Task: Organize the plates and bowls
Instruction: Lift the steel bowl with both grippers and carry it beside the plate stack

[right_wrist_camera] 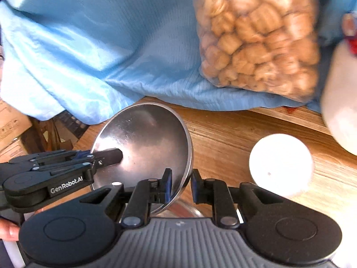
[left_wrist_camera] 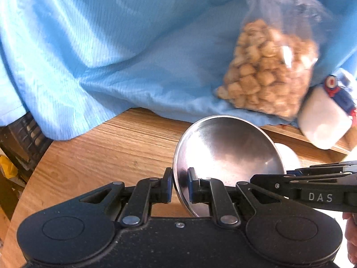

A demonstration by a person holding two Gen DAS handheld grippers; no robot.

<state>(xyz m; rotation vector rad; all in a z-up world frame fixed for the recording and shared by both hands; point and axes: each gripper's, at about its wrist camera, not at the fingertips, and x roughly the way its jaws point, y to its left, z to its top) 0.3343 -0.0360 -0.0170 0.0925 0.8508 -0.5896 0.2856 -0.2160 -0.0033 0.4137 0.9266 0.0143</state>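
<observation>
Steel bowl (left_wrist_camera: 227,154) hangs tilted between both grippers, left gripper (left_wrist_camera: 180,186) and right gripper (right_wrist_camera: 181,187) each pinching opposite rims.

Both cameras sit just behind their own fingers and look steeply down and forward across the wooden table (left_wrist_camera: 107,147) toward the blue cloth (left_wrist_camera: 111,55) at its far edge. The left wrist view rides close over the left gripper (left_wrist_camera: 180,186), the right wrist view over the right gripper (right_wrist_camera: 181,186) — each very near the steel bowl (right_wrist_camera: 145,147). They share the bowl, the cloth, the bag of snacks (right_wrist_camera: 261,38) (blurred in both) and the white ball (right_wrist_camera: 281,164) — and each sees the other gripper entering from the side.
</observation>
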